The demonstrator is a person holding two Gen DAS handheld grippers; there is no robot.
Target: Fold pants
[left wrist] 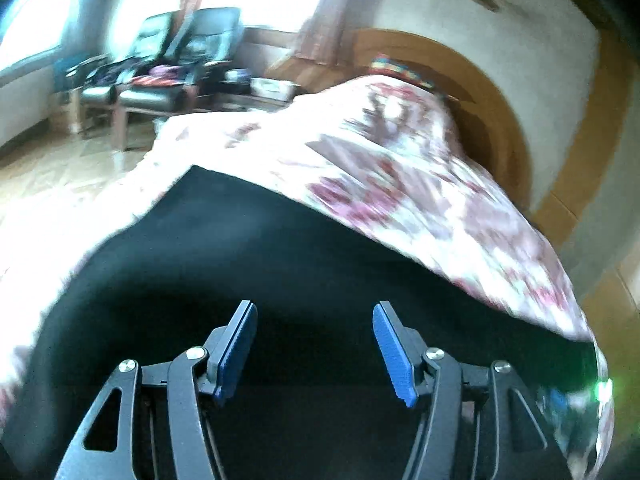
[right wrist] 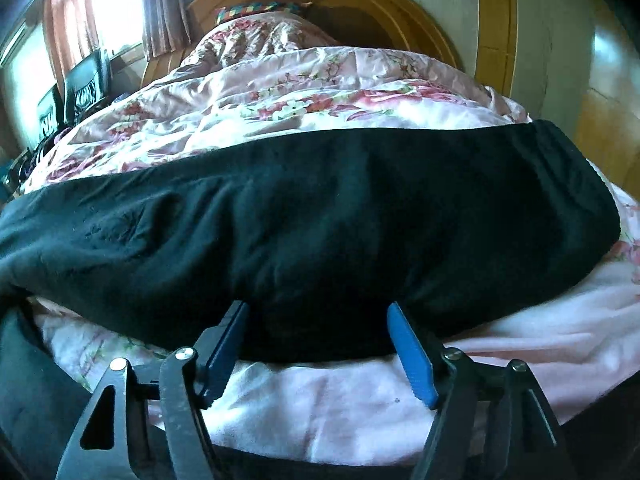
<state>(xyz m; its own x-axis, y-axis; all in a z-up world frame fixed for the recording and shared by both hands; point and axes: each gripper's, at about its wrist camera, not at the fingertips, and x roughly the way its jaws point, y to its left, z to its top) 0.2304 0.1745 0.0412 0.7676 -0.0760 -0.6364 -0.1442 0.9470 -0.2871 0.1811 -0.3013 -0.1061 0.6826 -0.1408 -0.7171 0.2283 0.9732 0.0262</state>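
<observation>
The black pants [right wrist: 320, 220] lie spread across a floral quilt on a bed, reaching from the left edge to the right of the right wrist view. My right gripper [right wrist: 316, 310] is open, its blue pads either side of the pants' near edge, low over the quilt. In the left wrist view the pants [left wrist: 260, 260] fill the lower half as a dark sheet. My left gripper [left wrist: 314, 308] is open and empty just above the black fabric. That view is blurred.
The pink floral quilt [right wrist: 280, 96] is bunched up toward a curved wooden headboard [right wrist: 360, 4]. Black armchairs [left wrist: 172, 64] with clutter stand by bright windows at the left. A wooden floor [left wrist: 60, 168] shows beside the bed.
</observation>
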